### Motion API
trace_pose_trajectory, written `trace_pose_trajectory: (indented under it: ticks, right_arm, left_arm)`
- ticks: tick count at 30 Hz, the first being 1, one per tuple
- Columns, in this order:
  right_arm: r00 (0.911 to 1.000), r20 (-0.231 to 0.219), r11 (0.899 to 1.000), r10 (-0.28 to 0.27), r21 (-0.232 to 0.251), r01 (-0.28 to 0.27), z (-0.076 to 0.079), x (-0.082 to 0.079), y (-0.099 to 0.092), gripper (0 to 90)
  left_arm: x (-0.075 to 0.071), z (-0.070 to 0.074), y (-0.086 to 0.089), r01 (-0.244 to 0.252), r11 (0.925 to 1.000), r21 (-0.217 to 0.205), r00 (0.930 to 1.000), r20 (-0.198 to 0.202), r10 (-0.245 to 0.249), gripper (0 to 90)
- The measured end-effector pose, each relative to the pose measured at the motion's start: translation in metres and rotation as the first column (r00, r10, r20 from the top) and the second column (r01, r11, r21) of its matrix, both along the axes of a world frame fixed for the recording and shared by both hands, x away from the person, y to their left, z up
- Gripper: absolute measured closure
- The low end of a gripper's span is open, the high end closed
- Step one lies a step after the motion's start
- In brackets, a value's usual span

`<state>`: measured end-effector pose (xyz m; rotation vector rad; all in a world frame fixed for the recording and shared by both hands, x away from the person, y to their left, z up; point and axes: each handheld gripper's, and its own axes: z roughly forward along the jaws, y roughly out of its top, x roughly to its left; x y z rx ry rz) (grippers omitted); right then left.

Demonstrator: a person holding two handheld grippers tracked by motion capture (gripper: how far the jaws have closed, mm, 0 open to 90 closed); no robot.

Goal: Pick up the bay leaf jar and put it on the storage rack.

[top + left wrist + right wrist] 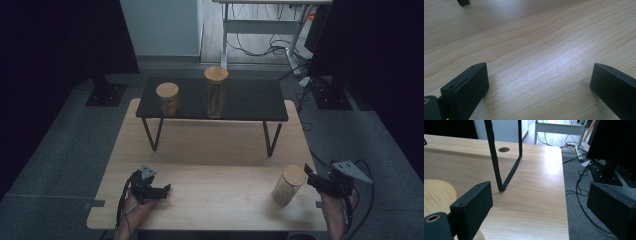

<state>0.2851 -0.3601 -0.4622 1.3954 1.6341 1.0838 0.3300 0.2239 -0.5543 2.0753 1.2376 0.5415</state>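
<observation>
Pale wood-grain tabletop (210, 195) stretches under me, bare between my two hands. My left gripper (159, 190) rests low near the front edge, jaws spread wide over empty wood in the left gripper view, clutching nothing. My right gripper (311, 176) hangs at the table's right edge, partly over the grey carpet (584, 225), jaws released and standing wide apart with nothing between them. Just beside its tips, toward the table's middle, stands the nearest jar (288, 185): a short round glass jar with a flat light bamboo lid and pale contents, upright, close to the front right corner. In the right gripper view its lid (436, 195) sits left of my left-hand jaw, outside the gap. Farther back, a black low shelf on thin metal legs (250, 100) spans the table, with open room beneath. I count three jars: one near me, and two on the shelf, a short one (168, 98) and a tall one (216, 91), apart.
</observation>
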Motion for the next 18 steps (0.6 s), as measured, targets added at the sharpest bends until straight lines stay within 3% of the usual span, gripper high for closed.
trace_pose_trajectory:
  ticks: [18]
  right_arm:
    - [0.9991, -0.03, 0.999, -0.029, 0.027, 0.03, -0.031, -0.017, -0.01, 6.4]
  left_arm:
    - [0.0, 0.0, 0.0, 0.0, 1.0, 0.0, 1.0, 0.0, 0.0, 1.7]
